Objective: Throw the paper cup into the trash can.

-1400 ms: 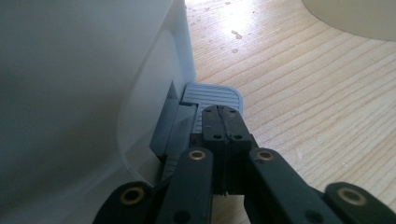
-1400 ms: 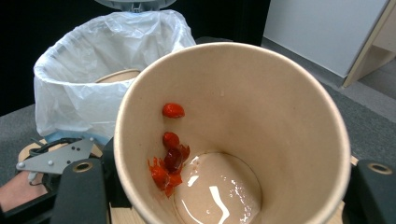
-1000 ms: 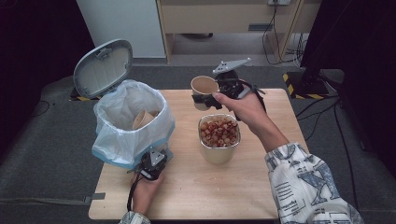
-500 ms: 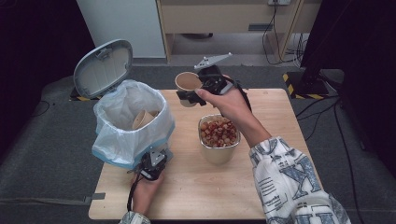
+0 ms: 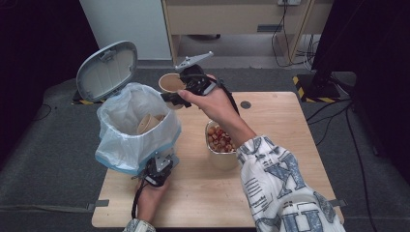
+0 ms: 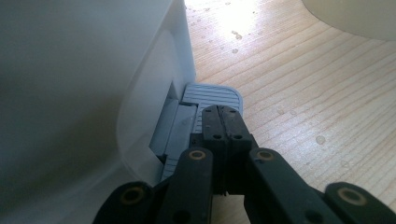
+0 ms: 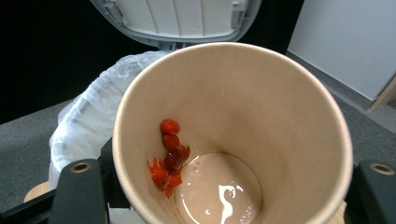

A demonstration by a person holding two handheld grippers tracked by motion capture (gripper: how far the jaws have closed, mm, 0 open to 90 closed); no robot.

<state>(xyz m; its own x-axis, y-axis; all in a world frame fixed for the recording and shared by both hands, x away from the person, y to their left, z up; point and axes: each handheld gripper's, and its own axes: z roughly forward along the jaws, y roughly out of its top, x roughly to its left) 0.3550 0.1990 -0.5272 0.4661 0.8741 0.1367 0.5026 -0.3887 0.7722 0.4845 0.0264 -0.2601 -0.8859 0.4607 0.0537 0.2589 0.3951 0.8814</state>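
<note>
Your left gripper [image 6: 223,122] hasn't budged, jaws pressed together on the bin's grey foot pedal [image 6: 212,95], so the lid [image 5: 106,70] stays up. Your right gripper [image 5: 180,95] has slid left since a moment ago, clamped around the paper cup [image 5: 171,83]. The cup now sits beside the bagged bin [image 5: 137,126], red scraps [image 7: 169,156] stuck inside.
</note>
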